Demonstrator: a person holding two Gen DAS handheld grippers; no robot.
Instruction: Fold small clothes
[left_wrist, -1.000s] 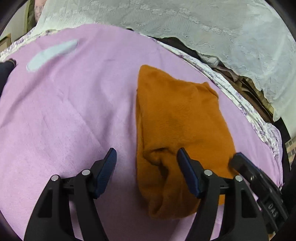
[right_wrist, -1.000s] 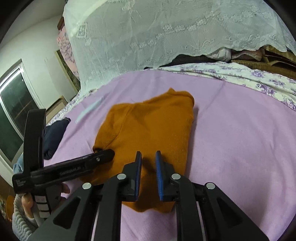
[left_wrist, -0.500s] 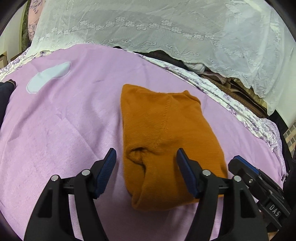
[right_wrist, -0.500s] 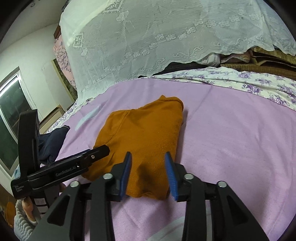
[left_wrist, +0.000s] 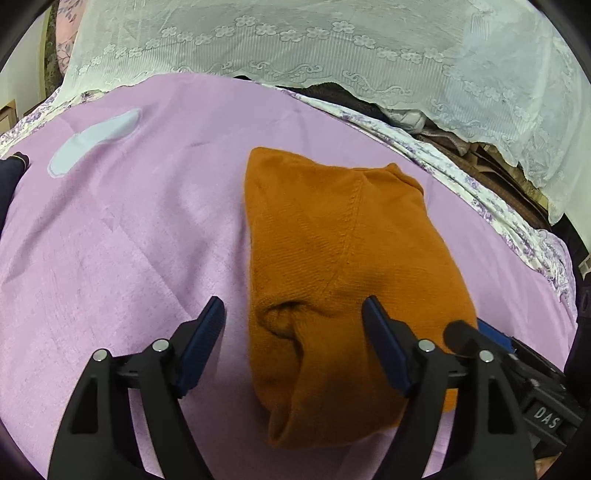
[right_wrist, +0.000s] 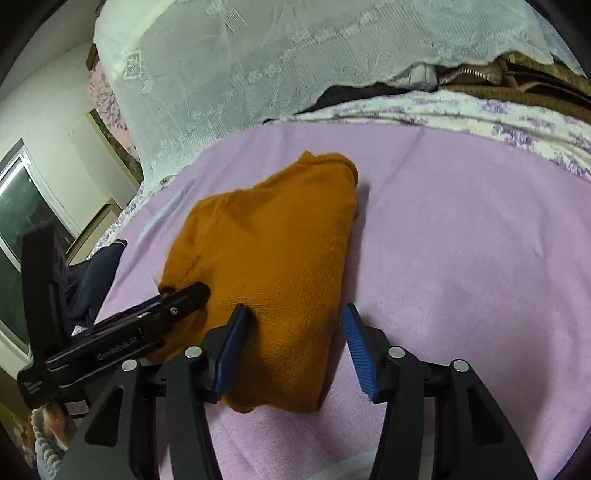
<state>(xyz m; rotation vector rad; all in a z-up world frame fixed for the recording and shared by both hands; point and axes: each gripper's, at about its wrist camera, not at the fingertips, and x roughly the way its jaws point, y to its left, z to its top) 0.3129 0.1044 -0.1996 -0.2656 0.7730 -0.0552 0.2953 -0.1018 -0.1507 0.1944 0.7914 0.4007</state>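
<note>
we see sweater (left_wrist: 332, 266) folded on bed (left_wrist: 129, 240) | left gripper (left_wrist: 293, 317) jaws opening, straddling its near edge, unclamped | right gripper (right_wrist: 295, 325) likewise

Left-wrist view: near end of orange garment (left_wrist: 332, 258) partly hidden behind left claw (left_wrist: 293, 321) finger; dark blue cloth (left_wrist: 9, 177) cut off at left edge. Right-wrist view: hand (right_wrist: 55, 424) mostly out of frame; items under lace cover (right_wrist: 295, 55) indistinct.

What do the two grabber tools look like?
Both are black plastic with silver screws. The left gripper and the right gripper each have two fingers with ribbed blue pads. The left one's side reads "GenRobot.AI". A grey knitted sleeve shows.
</note>
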